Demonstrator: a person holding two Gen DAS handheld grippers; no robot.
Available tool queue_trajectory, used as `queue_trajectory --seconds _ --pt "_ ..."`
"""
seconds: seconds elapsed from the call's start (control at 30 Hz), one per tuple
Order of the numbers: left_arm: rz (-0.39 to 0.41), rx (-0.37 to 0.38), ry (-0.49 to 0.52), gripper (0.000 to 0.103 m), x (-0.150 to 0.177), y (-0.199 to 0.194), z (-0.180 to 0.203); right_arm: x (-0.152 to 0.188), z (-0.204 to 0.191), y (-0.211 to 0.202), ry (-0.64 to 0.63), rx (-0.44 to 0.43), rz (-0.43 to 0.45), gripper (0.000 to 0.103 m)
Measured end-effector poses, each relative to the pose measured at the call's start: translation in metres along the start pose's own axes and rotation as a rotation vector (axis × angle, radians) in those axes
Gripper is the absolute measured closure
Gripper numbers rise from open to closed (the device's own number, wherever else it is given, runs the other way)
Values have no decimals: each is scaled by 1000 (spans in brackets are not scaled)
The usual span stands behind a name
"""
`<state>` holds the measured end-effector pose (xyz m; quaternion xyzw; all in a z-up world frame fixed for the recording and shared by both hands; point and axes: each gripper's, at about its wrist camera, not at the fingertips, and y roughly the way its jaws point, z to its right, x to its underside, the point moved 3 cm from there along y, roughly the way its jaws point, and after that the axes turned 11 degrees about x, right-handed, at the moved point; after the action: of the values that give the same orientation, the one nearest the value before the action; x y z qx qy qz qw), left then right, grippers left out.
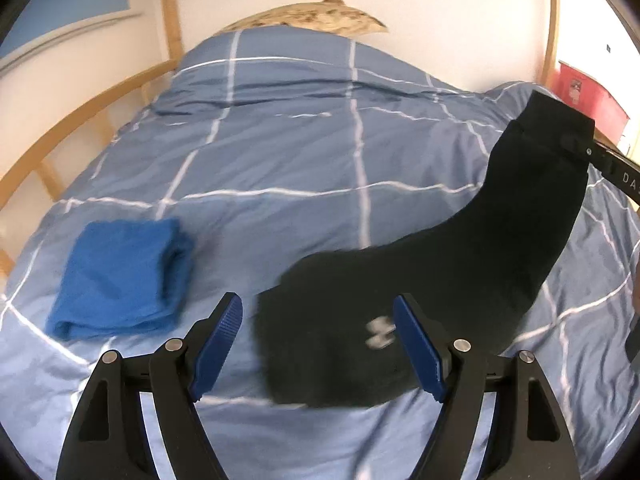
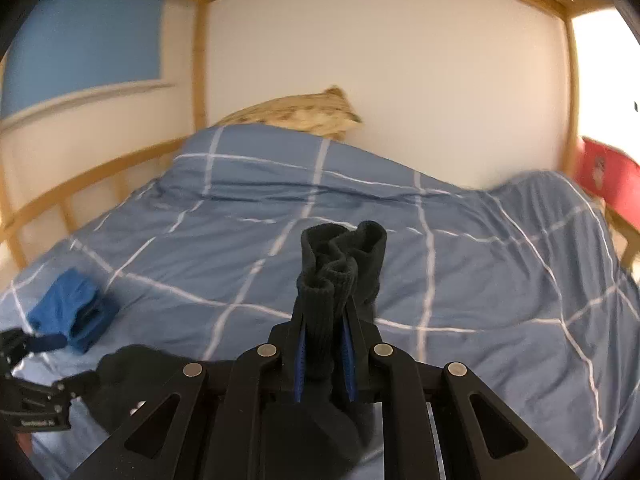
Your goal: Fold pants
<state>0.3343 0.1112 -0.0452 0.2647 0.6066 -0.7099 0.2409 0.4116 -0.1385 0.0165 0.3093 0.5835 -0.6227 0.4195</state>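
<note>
Black pants point(image 1: 460, 264) with a white logo stretch from the near middle of the bed up to the right, one end lifted off the blue checked duvet point(image 1: 280, 152). My right gripper point(image 2: 324, 300) is shut on that bunched, ribbed end of the pants point(image 2: 340, 256), which sticks out past its fingertips; in the left wrist view the right gripper point(image 1: 580, 146) comes in from the right edge. My left gripper point(image 1: 318, 302) hovers open above the logo end, its blue pads point(image 1: 222, 336) apart from the cloth. In the right wrist view the left gripper point(image 2: 60, 362) is at the lower left.
A folded blue cloth point(image 1: 120, 276) lies on the duvet to the left. A patterned pillow point(image 1: 316, 16) rests against the far wall. A wooden rail point(image 1: 80, 120) runs along the bed's left side. A red object point(image 1: 592, 96) stands beyond the right edge.
</note>
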Motion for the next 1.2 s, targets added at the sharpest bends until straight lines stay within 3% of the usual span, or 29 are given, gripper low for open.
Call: queue_trajectory --seconds 0.4,0.63,0.7,0.8,0.97,1.1,1.2 --pt "-37 -16 -119 26 64 -24 -93 30 -171 -28 -253 -170 14 87" --pt "-48 -32 -150 26 86 -25 -120 79 -231 -15 -344 -252 -88 84" --pt "-48 -32 -159 26 88 -26 -123 89 -237 -10 -329 -286 -143 78" --pt "-37 -29 -166 26 87 -28 -123 100 -239 -13 -306 -366 -196 58" --pt "16 12 -155 26 80 -38 -110 104 -223 -43 -242 -446 -185 55" --pt "81 86 -98 27 70 -46 -83 103 -176 -67 -154 -305 -82 43" --pt "107 108 -16 31 63 -45 -56 111 -125 -72 -55 -163 -51 43"
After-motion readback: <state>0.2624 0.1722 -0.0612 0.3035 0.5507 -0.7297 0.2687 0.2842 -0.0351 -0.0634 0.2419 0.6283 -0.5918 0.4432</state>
